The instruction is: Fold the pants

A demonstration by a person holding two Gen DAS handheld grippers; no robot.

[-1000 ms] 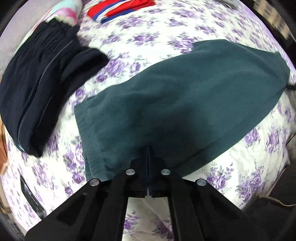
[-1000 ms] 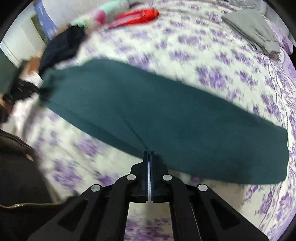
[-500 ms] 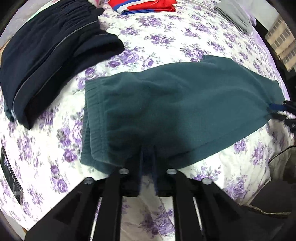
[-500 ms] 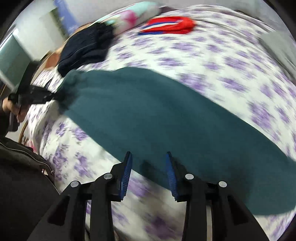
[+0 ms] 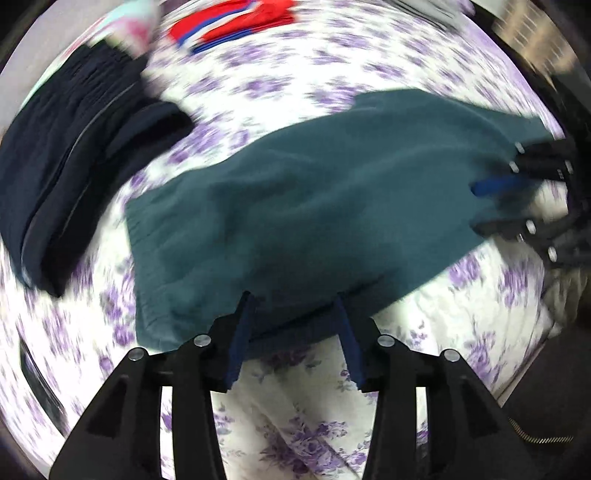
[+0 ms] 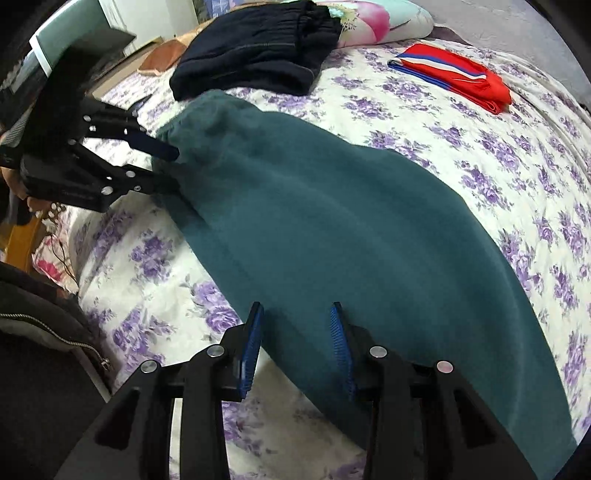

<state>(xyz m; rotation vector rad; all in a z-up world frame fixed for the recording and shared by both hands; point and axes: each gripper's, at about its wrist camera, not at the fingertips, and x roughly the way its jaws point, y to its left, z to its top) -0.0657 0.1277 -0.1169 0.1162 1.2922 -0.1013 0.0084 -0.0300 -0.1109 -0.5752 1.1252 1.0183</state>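
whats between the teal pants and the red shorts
Only bare flowered bedsheet separates the teal pants from the red shorts, clearest in the right wrist view.

Bed [image 6: 424,122] w/ white sheet, purple floral print, filled most of both views. Pillow [image 6: 384,18] at far end, pastel pink/teal, against a grey wall [image 6: 491,18]. Dark navy clothes [image 6: 258,48] piled just beside pillow; red/blue/white garment [image 6: 458,75] folded further along, well apart from pile. Wood furniture [image 6: 155,61] near bed's edge by the navy pile, a white-framed panel [image 6: 40,48] beyond it. Left view blurred: slatted tan thing [image 5: 535,40] at top right, can't tell what. Light even, soft, indoor.
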